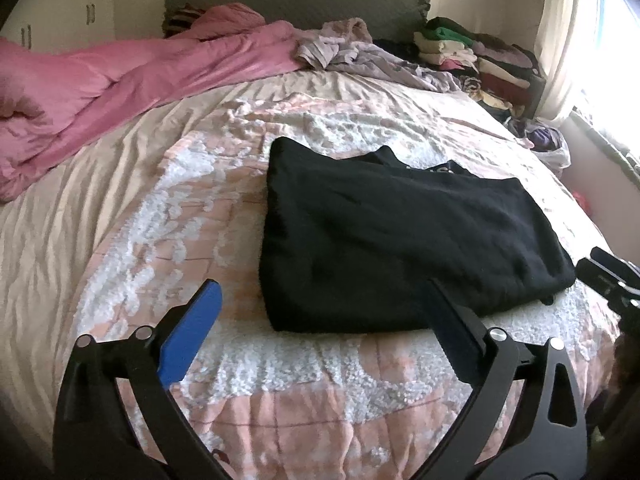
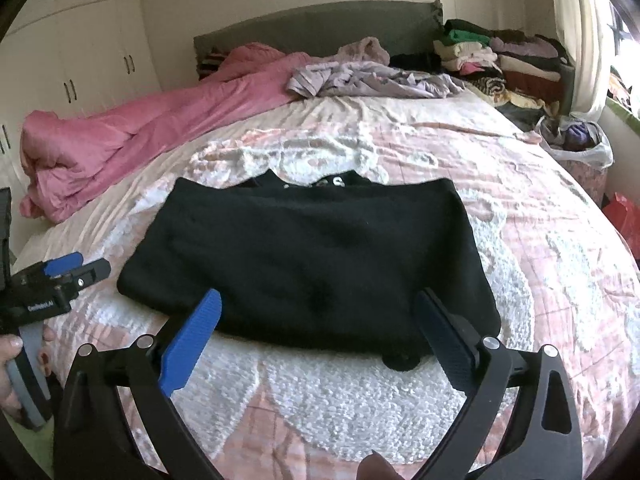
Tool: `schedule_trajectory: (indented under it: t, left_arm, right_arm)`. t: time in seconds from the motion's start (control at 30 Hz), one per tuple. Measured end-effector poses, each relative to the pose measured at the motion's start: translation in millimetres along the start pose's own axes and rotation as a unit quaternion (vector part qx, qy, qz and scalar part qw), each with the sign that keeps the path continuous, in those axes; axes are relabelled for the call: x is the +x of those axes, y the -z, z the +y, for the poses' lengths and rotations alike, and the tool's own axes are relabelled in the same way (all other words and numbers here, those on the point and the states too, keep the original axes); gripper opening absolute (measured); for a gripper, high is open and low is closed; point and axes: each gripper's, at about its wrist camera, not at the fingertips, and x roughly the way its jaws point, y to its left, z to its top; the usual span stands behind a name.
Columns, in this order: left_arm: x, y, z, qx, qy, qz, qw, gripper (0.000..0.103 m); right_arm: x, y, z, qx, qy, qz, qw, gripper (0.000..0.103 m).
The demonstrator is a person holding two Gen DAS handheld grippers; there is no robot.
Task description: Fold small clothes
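On the pink-and-white bedspread (image 2: 360, 400) lies a folded black garment (image 2: 312, 264); pink duvet (image 2: 120, 136) far left; both grippers (image 1: 324, 316) (image 2: 320, 320) gape wide, empty

Bedroom with a wide bed, daylight from the right

A bed (image 2: 540, 264) under a pink-and-white quilted cover meets a dark grey headboard (image 2: 320, 28); white wardrobe doors (image 2: 80, 52) with dark handles line the left wall, and a pale curtain (image 2: 576, 32) hangs beside the bright window (image 1: 624, 40). The walls are cream.
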Motion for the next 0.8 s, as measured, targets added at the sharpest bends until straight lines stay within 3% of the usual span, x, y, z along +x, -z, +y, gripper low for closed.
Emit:
schedule_trajectory:
  t: [0.8]
  left_arm:
    - [-15.5, 0.5, 40.9, -0.037, -0.039, -0.018, 0.9984, 0.093]
  right_arm:
    - [-18.5, -33.5, 60.3, -0.053, -0.025, -0.036, 0.998, 0.098]
